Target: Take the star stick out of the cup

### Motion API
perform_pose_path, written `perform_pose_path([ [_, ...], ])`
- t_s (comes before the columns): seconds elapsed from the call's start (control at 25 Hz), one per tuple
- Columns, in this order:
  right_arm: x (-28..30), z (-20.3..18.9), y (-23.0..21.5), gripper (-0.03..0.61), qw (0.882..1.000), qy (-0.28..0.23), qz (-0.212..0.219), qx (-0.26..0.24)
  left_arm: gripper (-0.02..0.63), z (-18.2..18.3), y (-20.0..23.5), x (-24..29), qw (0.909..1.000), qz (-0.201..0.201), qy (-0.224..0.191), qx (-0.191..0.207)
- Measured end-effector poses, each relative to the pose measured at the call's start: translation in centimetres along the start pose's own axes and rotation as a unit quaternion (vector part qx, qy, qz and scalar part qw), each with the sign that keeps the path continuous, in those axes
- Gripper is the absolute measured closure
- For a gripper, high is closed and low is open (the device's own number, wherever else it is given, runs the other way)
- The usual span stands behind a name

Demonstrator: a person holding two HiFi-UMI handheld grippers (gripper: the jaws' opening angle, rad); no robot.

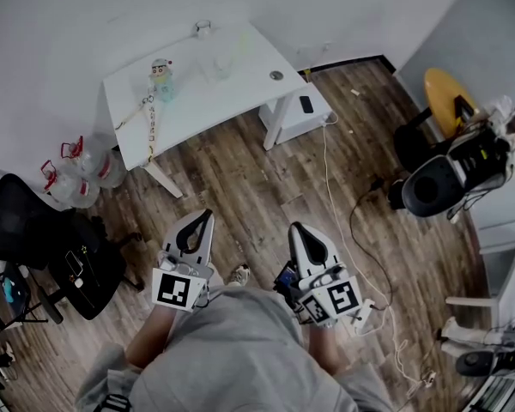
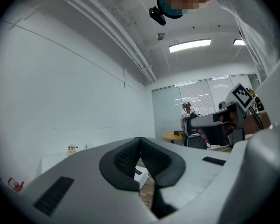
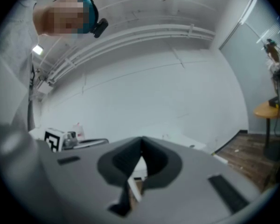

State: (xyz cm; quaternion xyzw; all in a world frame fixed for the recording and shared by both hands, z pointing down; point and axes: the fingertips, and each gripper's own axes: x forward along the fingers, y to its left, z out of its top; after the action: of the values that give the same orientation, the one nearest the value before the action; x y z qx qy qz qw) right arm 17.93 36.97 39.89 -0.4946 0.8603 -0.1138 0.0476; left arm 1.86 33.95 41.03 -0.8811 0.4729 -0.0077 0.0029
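white table (image 1: pixel 240 93) stands well ahead of the person. left gripper (image 1: pixel 208 215) and right gripper (image 1: pixel 296 228) are both clenched on nothing, held at the body. risk: the clear cup (image 1: pixel 216 67) near the table's far edge looks light, so an approach with closed jaws could tip it. star stick (image 1: pixel 237 48), faint, leans in the cup, well apart from both grippers.

No words, brand names or numbers are showing legibly anywhere. Nearer the person than the white table (image 1: pixel 249 93), the left gripper (image 1: pixel 206 216) and right gripper (image 1: pixel 297 229) are each carrying a cube face with a black-and-white square marker, a block pattern without letters. The figurine bottle (image 1: pixel 160 78) on that table is showing print too small to read.
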Motion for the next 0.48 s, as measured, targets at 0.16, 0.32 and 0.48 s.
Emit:
perform_pose_path([
  [0.16,-0.3,0.2,-0.5,0.543,1.0,-0.002,-0.007,-0.004,0.581,0.0,-0.6,0.3,1.0,-0.004,0.0,0.002],
  [0.32,0.1,0.0,-1.0,0.543,1.0,0.007,-0.011,-0.011,0.581,0.3,-0.4,0.9,0.9999,0.004,-0.01,-0.011],
  [0.48,0.7,-0.2,-1.3,0.543,1.0,0.013,-0.016,-0.018,0.581,0.1,-0.2,1.9,0.9997,-0.001,-0.015,-0.021],
])
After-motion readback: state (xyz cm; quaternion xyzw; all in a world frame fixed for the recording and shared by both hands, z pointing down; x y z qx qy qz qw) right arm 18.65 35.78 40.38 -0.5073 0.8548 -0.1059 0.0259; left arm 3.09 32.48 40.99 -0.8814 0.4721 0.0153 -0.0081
